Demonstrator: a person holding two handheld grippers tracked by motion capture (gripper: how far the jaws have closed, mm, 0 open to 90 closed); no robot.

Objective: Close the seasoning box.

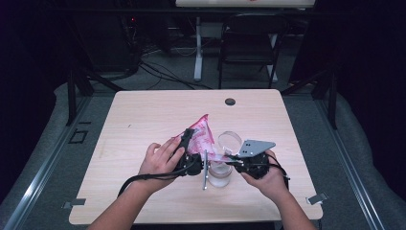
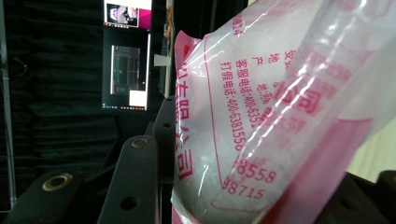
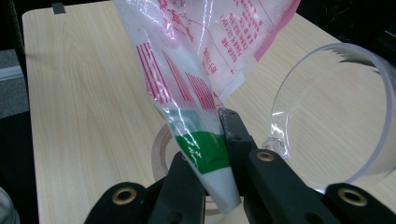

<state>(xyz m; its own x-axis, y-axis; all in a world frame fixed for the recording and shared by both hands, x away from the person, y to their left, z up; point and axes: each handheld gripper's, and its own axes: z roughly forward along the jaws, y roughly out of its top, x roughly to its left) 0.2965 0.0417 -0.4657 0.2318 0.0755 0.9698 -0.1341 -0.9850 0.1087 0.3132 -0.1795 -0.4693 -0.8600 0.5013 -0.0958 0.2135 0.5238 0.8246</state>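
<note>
A pink-and-white printed plastic bag [image 1: 203,132] with white powder inside hangs tilted above the table [image 1: 143,120], held between both grippers. My left gripper [image 1: 187,136] is shut on its upper part; in the left gripper view the bag [image 2: 261,116] sits between the black jaws. My right gripper [image 1: 226,156] is shut on the bag's lower corner, a narrow green-and-white tip [image 3: 210,156], pinched between its jaws. Just under that corner stands a clear glass jar [image 1: 220,176] with its hinged round lid [image 1: 230,140] swung open. The lid [image 3: 327,116] and jar rim [image 3: 159,154] lie close behind the bag's tip.
A dark round grommet [image 1: 230,101] sits near the table's far edge. Beyond the table stand a black folding chair [image 1: 249,43] and a white desk leg [image 1: 197,52]. A lit monitor [image 2: 127,70] hangs in the dark background. Bare wood stretches left and right of the hands.
</note>
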